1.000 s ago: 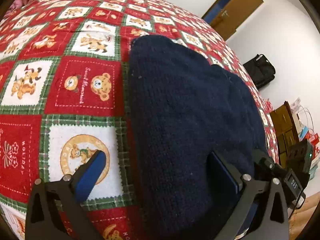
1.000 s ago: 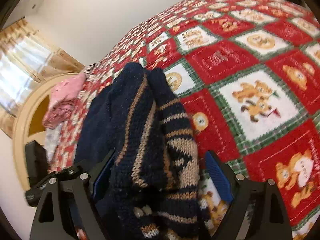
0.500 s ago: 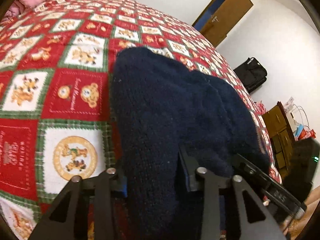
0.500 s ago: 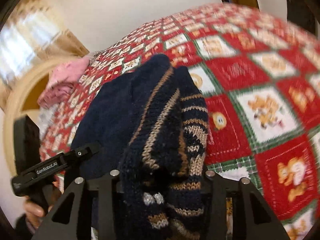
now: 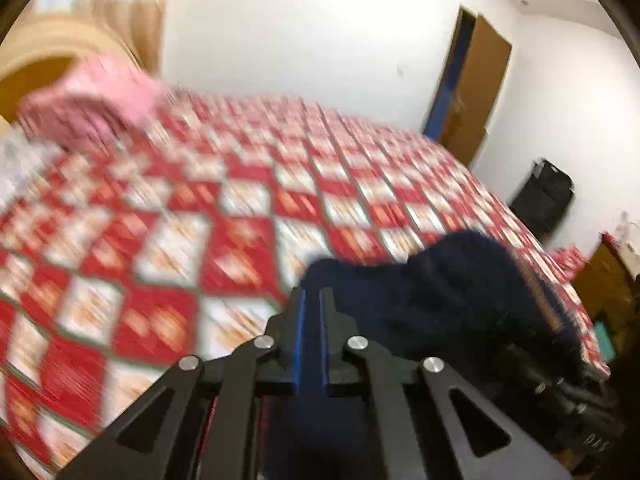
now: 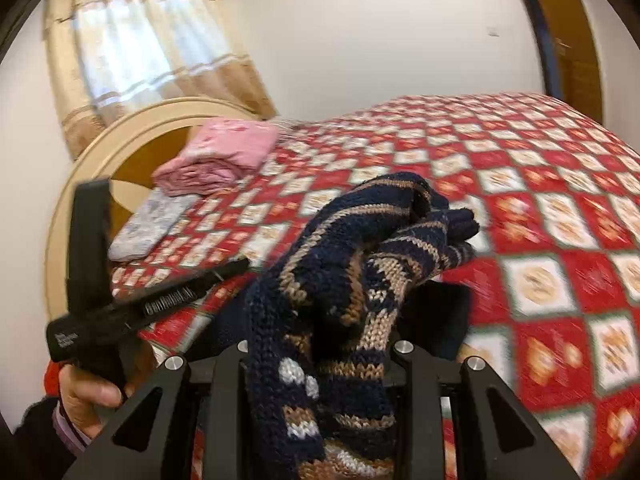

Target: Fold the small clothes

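Note:
A small navy knit sweater (image 6: 360, 264) with tan stripes is held up off the red patchwork bedspread (image 6: 540, 184). My right gripper (image 6: 320, 364) is shut on a bunched edge of it, and the knit drapes over the fingers. In the left wrist view my left gripper (image 5: 312, 304) is shut, its blue pads nearly touching, with the plain navy side of the sweater (image 5: 460, 296) hanging to its right and below. That view is blurred, so the pinched cloth shows only dimly. The left gripper's body (image 6: 132, 304) shows in the right wrist view, held by a hand.
Folded pink clothes (image 6: 224, 156) and a folded pale patterned garment (image 6: 152, 224) lie by the curved headboard (image 6: 120, 136). A wooden door (image 5: 468, 84), a black bag (image 5: 544, 196) and wooden furniture (image 5: 604, 276) stand beyond the bed's right side.
Both grippers went from open around the sweater to shut on it, then lifted it off the bedspread. Both views tilted up towards the walls and headboard.

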`<state>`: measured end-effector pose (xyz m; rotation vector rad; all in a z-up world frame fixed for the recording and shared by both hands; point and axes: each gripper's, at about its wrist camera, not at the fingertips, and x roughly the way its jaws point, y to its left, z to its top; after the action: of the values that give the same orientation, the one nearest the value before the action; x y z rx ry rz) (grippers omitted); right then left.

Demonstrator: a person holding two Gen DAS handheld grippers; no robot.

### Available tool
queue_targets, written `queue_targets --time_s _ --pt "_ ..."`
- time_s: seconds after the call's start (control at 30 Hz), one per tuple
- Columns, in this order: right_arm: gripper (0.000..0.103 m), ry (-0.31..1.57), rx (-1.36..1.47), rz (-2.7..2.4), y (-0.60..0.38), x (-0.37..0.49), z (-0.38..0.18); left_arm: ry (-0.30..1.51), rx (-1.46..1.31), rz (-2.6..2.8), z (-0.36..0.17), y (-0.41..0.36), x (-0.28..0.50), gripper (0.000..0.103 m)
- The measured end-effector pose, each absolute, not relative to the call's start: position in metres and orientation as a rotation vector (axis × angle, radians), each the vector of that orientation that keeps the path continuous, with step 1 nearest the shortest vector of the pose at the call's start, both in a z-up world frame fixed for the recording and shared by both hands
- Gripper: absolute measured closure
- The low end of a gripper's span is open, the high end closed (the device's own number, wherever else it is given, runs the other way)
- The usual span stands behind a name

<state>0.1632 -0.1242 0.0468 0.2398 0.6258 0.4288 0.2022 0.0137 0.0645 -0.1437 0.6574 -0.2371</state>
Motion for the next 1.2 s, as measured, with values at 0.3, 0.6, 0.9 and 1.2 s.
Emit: queue_targets --time_s 0.3,0.6,0.9,1.2 --pt "0.072 0.718 0.32 0.326 -0.127 0.155 0.017 0.79 -0.129 -0.192 0.025 0.071 0.218 0.055" --pt "0.069 0.807 0.415 0.265 -0.189 0.115 -0.039 0.962 -0.195 -0.375 -0.023 0.009 0.228 0.047" --pt "0.042 0.805 0.479 0.213 -0.208 0.116 -0.023 0.882 -0.199 -0.411 0.006 0.02 0.219 0.029" --pt "0.03 0.826 0.628 0.128 -0.226 0.132 -0.035 1.063 -0.218 -0.615 -0.037 -0.016 0.242 0.018"
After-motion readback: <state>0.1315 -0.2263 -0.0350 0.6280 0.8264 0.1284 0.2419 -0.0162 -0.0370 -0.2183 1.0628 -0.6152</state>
